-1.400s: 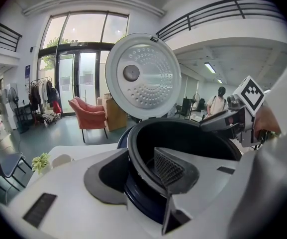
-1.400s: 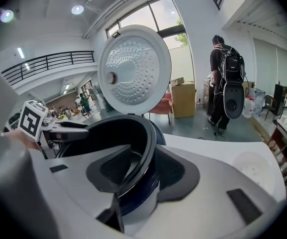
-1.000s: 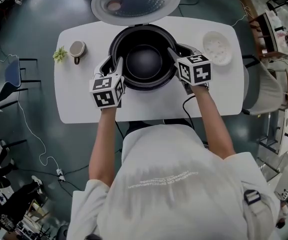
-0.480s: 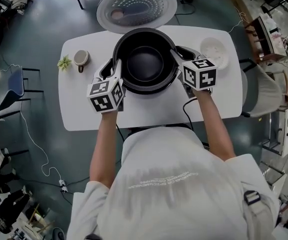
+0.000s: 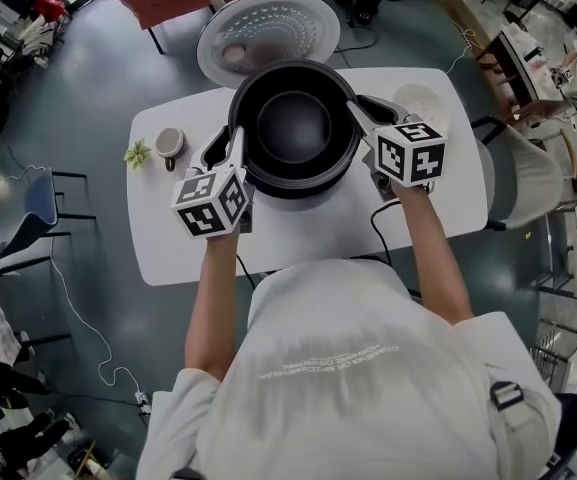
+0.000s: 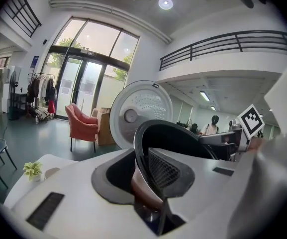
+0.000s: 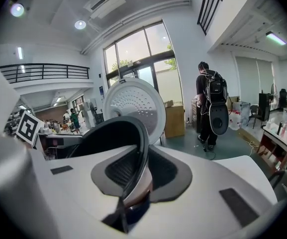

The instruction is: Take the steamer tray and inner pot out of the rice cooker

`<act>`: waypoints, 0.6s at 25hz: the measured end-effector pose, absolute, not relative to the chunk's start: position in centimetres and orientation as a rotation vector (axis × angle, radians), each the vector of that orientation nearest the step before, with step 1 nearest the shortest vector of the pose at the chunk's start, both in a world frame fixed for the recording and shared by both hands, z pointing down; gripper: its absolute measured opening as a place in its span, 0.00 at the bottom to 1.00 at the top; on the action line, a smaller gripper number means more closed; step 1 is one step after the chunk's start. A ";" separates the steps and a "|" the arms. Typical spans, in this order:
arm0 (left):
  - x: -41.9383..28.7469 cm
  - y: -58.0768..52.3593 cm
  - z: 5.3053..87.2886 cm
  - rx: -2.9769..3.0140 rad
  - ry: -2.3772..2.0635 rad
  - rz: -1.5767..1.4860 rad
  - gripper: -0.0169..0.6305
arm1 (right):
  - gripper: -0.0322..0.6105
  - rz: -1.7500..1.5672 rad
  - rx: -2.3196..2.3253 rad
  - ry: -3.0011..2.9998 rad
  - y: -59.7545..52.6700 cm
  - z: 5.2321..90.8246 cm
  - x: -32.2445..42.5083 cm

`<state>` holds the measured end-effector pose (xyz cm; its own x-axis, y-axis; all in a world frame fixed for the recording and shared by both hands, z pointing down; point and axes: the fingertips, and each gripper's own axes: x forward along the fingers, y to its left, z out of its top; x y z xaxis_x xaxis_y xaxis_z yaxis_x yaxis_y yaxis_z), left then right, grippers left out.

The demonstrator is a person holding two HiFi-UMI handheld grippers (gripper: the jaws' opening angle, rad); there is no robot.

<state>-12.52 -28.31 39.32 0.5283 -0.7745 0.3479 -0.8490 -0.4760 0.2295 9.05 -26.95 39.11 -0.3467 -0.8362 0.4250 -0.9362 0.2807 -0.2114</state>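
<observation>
Black inside, the inner pot (image 5: 293,123) is clamped at its rim by the left tool (image 5: 234,136) and the right tool (image 5: 360,110), whose jaws have just been closing on it. What looks like the white steamer tray (image 5: 423,98) already lies on the desk (image 5: 168,228). Lifting the pot clear and setting it down appears to be what remains. Only the gripper views show the pads pinching the rim, and only the head view shows the tray.

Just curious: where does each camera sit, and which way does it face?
Head view: on the head, facing steeply down at table, inner pot; arms, back show.
Left gripper view: on left tool, along jaws just closing tighter on pot's rim.
Right gripper view: same for right tool.
Shared: pot, open lid.
</observation>
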 end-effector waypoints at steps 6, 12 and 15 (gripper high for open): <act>-11.6 -28.2 36.4 2.488 -1.308 0.219 0.16 | 0.18 0.567 1.744 -2.325 -26.0 36.3 10.1; -10.3 -28.0 34.4 2.546 -1.217 0.173 0.16 | 0.18 0.536 1.825 -2.299 -24.2 34.5 11.2; -8.8 -28.1 34.3 2.572 -1.161 0.170 0.16 | 0.18 0.542 1.883 -2.262 -23.3 34.4 12.5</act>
<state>-8.83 -28.07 34.27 0.6640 -0.7103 0.2335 -0.7474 -0.6221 0.2331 12.47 -23.27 34.41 -0.2016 -0.9190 0.3389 -0.9727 0.1474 -0.1790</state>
